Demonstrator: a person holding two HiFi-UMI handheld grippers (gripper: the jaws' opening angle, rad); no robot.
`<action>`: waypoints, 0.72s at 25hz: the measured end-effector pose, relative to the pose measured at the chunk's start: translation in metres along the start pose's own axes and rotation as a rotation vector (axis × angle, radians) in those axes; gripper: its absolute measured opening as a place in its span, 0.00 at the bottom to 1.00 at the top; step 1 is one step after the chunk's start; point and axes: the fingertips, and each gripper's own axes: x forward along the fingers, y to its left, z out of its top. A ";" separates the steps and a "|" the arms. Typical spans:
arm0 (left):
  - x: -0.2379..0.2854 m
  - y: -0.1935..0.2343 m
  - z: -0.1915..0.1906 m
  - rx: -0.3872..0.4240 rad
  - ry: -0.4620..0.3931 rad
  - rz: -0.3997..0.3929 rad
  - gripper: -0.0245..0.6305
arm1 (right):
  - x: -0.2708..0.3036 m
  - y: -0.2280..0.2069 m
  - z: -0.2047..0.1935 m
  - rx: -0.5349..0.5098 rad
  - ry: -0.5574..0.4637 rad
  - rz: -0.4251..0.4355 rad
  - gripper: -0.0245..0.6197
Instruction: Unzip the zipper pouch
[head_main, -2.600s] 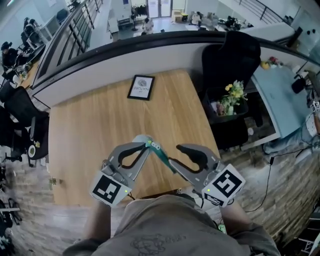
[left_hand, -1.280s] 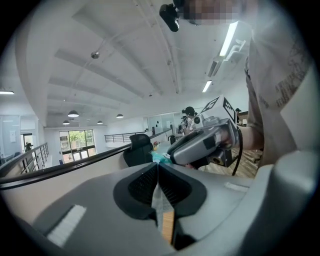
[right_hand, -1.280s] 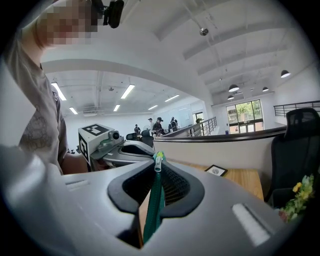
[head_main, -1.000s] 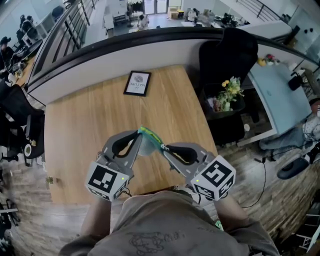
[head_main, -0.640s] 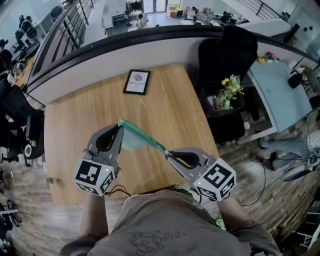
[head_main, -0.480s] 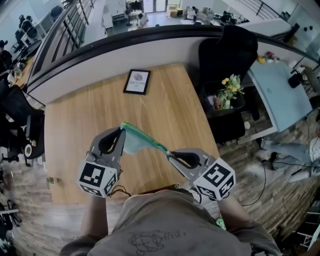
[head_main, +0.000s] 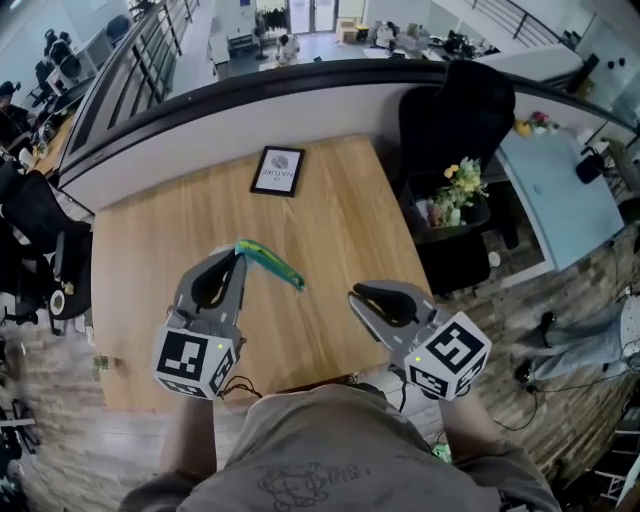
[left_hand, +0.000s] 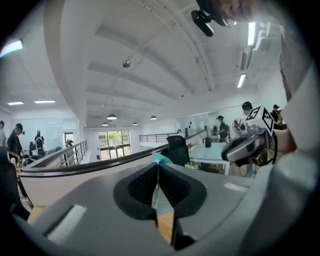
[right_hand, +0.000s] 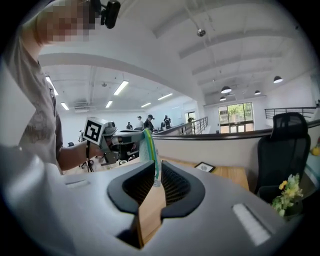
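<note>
Pouch (head_main: 270, 262) looks light and floppy, sticking out over the table (head_main: 330, 200) from the left gripper (head_main: 237, 255), which is clamped on one end. Right gripper (head_main: 357, 296) is slightly open and empty. I'd pinch the tiny zipper pull, which is probably slippery.

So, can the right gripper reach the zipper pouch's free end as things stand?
Probably yes: the left gripper holds the zipper pouch up off the wooden table, its free end points toward the right gripper, jaws slightly apart, with nothing between.
</note>
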 end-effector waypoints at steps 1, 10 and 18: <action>-0.001 0.003 0.006 0.011 -0.011 0.015 0.05 | -0.003 -0.002 0.011 -0.012 -0.026 -0.013 0.11; -0.018 0.019 0.075 0.141 -0.140 0.114 0.05 | -0.045 -0.023 0.111 -0.113 -0.331 -0.166 0.11; -0.046 0.022 0.107 0.185 -0.214 0.181 0.05 | -0.072 -0.033 0.119 -0.086 -0.410 -0.257 0.11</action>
